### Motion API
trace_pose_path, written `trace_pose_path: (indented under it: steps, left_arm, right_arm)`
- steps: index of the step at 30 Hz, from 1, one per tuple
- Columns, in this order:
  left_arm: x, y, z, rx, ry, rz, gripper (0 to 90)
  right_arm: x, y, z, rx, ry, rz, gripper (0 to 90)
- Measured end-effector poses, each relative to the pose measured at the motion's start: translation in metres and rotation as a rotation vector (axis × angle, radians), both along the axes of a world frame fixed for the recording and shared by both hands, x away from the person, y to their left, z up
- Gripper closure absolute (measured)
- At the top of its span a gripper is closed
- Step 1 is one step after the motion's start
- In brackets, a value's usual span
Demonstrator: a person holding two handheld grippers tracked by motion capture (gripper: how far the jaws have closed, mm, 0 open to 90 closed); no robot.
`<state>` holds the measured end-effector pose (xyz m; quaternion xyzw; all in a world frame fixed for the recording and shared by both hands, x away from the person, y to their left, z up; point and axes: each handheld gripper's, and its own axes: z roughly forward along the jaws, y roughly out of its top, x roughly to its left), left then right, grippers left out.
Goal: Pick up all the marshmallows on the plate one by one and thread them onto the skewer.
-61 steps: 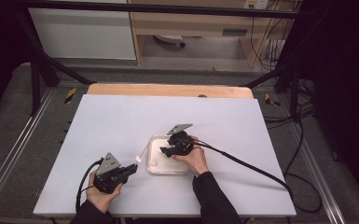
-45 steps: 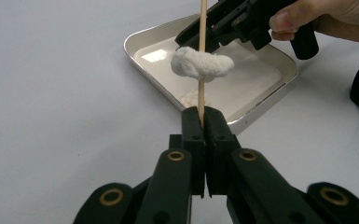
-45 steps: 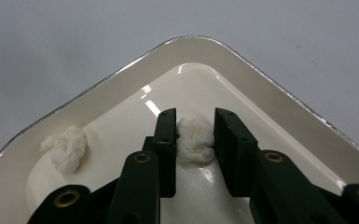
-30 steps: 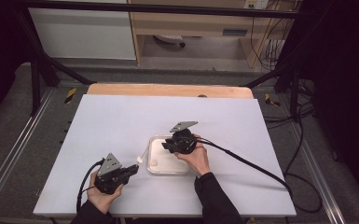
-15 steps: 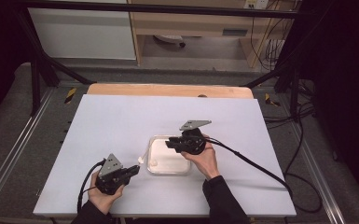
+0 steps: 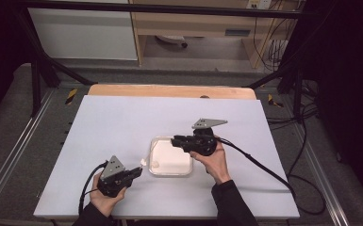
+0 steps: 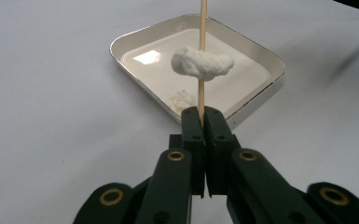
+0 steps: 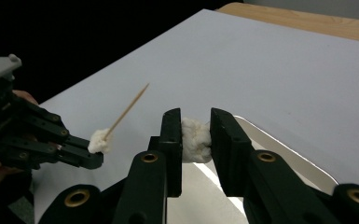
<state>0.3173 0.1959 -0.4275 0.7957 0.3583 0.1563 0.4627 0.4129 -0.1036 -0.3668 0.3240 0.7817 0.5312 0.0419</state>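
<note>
White table [image 6: 122,122] is taking up the middle of the high view, w/ a shallow white square tray [image 6: 187,170] sitting just below frame centre. Left gripper [image 6: 134,172] is resting at lower left of that view, jaws pressed tight together and pinching the butt of a thin wooden skewer [image 7: 202,56]. In the left gripper view the skewer is running straight up the middle of the frame; one white marshmallow-like lump [image 7: 202,64] is already sitting speared partway up it. A second small pale piece [image 7: 182,99] is lying in the tray near the closest corner.

Right gripper [image 6: 175,141] is hovering over the tray's upper-right part in the high view, jaws partly closed and squeezing another white lump [image 8: 196,139] between the pads, clear of the tray floor.

Key relation: in the right gripper view the skewer tip [image 8: 145,87] is sitting at upper left of the held lump, well apart from it, w/ the stick's long axis slanting from lower left up to the right, i.e. point aimed roughly across the right jaws' front. So the lump probably has to be travelling left toward the tip, then pushed down along that axis, not across it. Right hand is the free one to move; left is just acting as a holder. Risk: off-axis push bending or slipping the stick.
</note>
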Motion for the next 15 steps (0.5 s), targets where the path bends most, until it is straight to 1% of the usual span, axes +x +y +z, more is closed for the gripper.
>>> trace_pose_path:
  steps: [4, 6, 10, 15]
  left_arm:
    - [0.000, -0.001, 0.000, -0.002, -0.004, -0.004, 88.4]
    - [0.000, -0.001, 0.000, 0.002, -0.005, -0.008, 88.4]
    - [-0.001, -0.003, 0.000, 0.004, -0.006, -0.015, 88.4]
    - [-0.001, -0.004, 0.000, 0.004, -0.007, -0.020, 88.4]
  right_arm:
    - [0.000, -0.002, 0.006, 0.062, 0.015, 0.007, 75.3]
    - [0.000, -0.002, 0.008, 0.085, 0.023, 0.011, 75.4]
    - [0.001, -0.001, 0.011, 0.116, 0.037, 0.020, 75.6]
    - [0.002, 0.001, 0.014, 0.139, 0.049, 0.030, 75.7]
